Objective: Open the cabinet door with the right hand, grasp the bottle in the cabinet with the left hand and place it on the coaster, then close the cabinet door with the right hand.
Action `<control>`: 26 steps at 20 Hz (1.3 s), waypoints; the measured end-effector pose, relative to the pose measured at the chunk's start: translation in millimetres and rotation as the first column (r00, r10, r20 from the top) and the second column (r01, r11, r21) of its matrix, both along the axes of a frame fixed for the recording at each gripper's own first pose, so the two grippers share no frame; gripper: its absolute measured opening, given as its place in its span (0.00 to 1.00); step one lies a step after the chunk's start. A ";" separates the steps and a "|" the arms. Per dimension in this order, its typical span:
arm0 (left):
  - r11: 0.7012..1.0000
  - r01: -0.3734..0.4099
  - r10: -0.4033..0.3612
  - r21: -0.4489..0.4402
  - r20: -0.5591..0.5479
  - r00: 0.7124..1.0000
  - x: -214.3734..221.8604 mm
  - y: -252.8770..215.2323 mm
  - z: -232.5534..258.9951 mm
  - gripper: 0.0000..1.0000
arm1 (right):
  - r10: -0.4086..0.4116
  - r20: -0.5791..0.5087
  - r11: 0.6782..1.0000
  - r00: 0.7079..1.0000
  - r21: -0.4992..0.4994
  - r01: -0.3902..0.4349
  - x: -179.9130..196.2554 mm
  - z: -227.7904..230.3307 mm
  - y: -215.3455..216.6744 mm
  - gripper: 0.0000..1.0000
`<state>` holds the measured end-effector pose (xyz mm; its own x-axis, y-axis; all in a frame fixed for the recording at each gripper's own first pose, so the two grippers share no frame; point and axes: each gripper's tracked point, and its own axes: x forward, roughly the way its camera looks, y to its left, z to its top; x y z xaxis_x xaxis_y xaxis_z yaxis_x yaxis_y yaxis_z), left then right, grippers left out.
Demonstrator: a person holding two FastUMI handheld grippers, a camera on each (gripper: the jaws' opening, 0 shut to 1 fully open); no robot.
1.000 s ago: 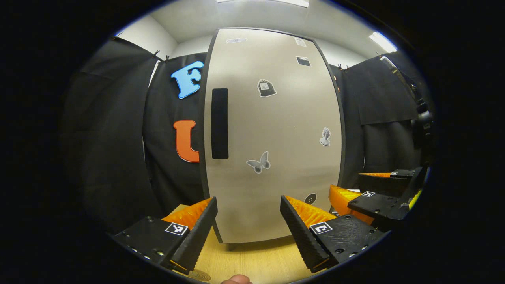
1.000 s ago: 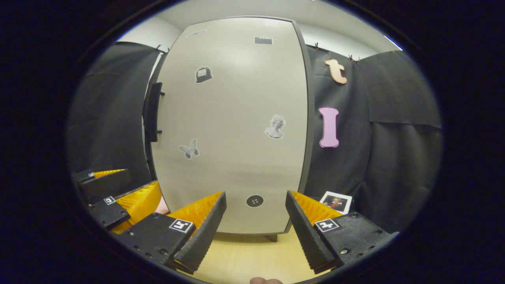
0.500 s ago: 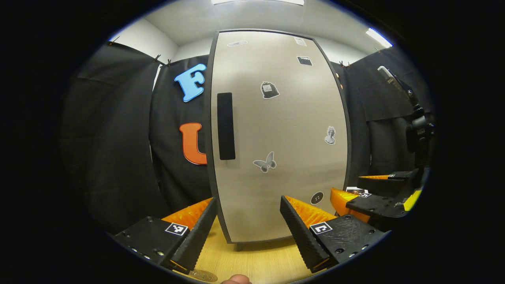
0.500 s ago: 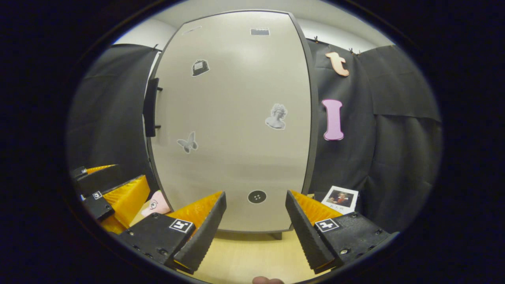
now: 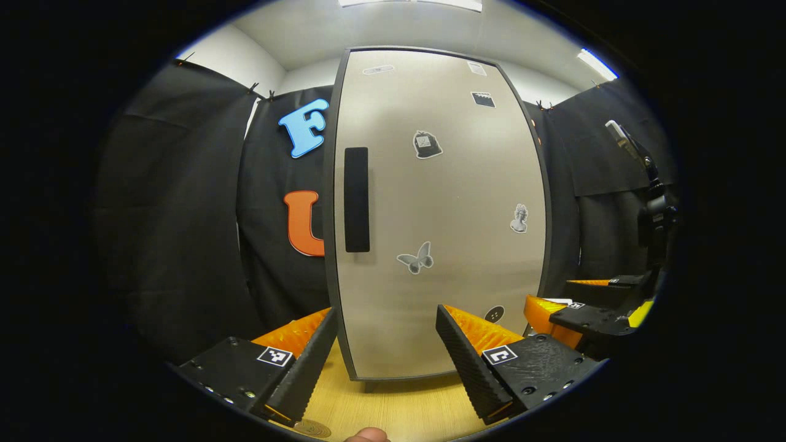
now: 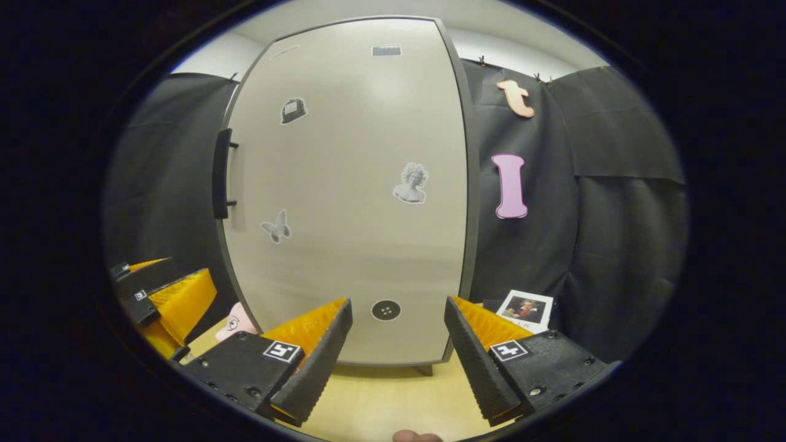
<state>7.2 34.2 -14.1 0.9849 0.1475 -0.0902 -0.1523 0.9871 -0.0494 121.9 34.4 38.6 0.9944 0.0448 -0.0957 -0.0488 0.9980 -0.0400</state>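
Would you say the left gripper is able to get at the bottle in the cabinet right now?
Probably not: the cabinet door is shut in front of the open left gripper, and the right gripper is not yet on its handle.

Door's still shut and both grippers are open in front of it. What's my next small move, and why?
Probably swing the right gripper up and to its left toward the black handle on the door. The door is closed, the handle sits on its left edge, and the open right gripper is low, facing the door's bottom.
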 end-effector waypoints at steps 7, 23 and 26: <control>1.000 0.009 -0.009 0.009 -0.011 1.000 1.1 -4.5 -1.9 0.96 | 0.001 -0.003 1.000 1.000 0.001 -0.001 2.0 -1.5 -2.1 0.96; 1.000 -0.016 0.016 0.007 0.041 0.999 0.8 -8.6 2.9 0.96 | -0.005 0.078 1.000 0.997 -0.006 0.006 -6.0 24.4 -11.5 0.96; 0.999 -0.030 0.030 0.028 0.010 0.999 -0.9 -5.4 -3.9 0.96 | -0.034 0.083 0.999 0.996 -0.010 0.035 -7.8 26.0 -19.3 0.98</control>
